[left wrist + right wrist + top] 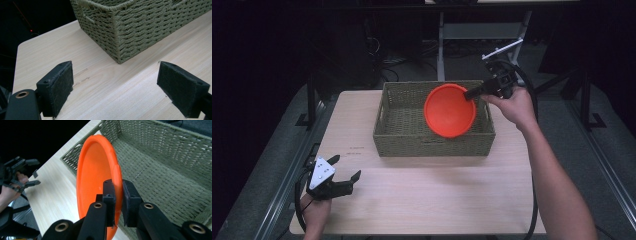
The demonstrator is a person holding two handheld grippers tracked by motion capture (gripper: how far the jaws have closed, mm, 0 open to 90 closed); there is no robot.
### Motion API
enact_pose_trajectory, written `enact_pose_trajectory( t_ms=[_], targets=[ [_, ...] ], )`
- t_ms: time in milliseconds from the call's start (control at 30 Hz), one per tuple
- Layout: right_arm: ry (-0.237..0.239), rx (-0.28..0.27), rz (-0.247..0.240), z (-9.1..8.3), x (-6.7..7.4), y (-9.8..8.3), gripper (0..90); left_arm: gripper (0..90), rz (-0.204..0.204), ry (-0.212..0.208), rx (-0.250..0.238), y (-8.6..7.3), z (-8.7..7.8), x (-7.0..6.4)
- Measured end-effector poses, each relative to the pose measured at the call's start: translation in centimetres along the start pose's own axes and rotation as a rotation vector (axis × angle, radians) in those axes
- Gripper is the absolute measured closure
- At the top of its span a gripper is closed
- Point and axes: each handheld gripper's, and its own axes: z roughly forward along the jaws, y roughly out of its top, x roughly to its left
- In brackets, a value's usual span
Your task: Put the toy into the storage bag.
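Observation:
An orange bowl (pixel 449 111) hangs tilted on its edge over the woven basket (pixel 402 137), its hollow facing the person. My right gripper (pixel 472 93) is shut on the bowl's rim at the upper right. In the right gripper view the two black jaws clamp the orange rim (pixel 117 173) above the basket's woven floor (pixel 160 182). My left gripper (pixel 346 168) rests low at the table's front left corner, open with nothing between its pads (pixel 60 85). The basket's near corner (pixel 118 42) stands ahead of it.
The light wooden table (pixel 427 190) has bare room in front of the basket and to its left. A metal frame and cables lie behind the table in the dark. The person's right forearm (pixel 557 190) crosses the table's right edge.

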Motion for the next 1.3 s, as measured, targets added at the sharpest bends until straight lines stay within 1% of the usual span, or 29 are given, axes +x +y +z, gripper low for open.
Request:
enact_pose_trajectory(
  t_ms=[100,167,200,233,267,300,500,633,900,933,1067,1233,1300],
  targets=[
    [-0.006,-0.003,0.009,0.2,-0.4,0.3,82.1,13.0,-0.002,0.001,-0.001,0.0,0.0,0.0],
    [-0.008,-0.004,0.025,0.4,-0.7,0.5,82.0,13.0,-0.001,0.002,-0.001,0.0,0.0,0.0],
    [-0.007,-0.005,0.038,0.7,-1.2,0.6,82.0,13.0,-0.001,0.002,-0.001,0.0,0.0,0.0],
    [-0.007,-0.005,0.038,0.7,-1.2,0.6,82.0,13.0,-0.002,0.001,-0.001,0.0,0.0,0.0],
    [-0.011,-0.005,0.052,1.0,-1.6,0.7,82.0,13.0,-0.002,0.001,0.0,0.0,0.0,0.0],
    [-0.011,-0.005,0.052,1.0,-1.6,0.7,82.0,13.0,-0.003,0.002,0.0,0.0,0.0,0.0],
    [-0.027,-0.013,0.089,1.7,-2.9,1.0,82.0,13.0,-0.003,0.001,-0.002,0.0,0.0,0.1],
    [-0.048,-0.014,0.106,2.2,-3.5,1.2,82.0,13.0,-0.003,0.0,-0.003,0.0,0.0,0.0],
    [-0.073,-0.02,0.136,3.4,-4.5,1.5,82.0,13.0,-0.002,0.001,-0.004,0.0,0.0,0.0],
    [-0.077,-0.017,0.144,3.8,-4.8,1.5,82.0,13.0,-0.003,0.003,-0.005,0.0,0.0,0.0],
    [-0.084,-0.011,0.157,4.4,-5.3,1.6,82.0,13.0,0.004,0.002,0.001,0.0,0.0,0.1],
    [-0.093,-0.009,0.164,4.7,-5.6,1.5,81.9,13.0,0.005,0.001,-0.001,0.0,0.0,0.0],
    [-0.098,-0.007,0.174,4.9,-5.8,1.5,81.9,13.0,0.005,0.0,0.001,0.0,0.0,0.0]
  ],
)
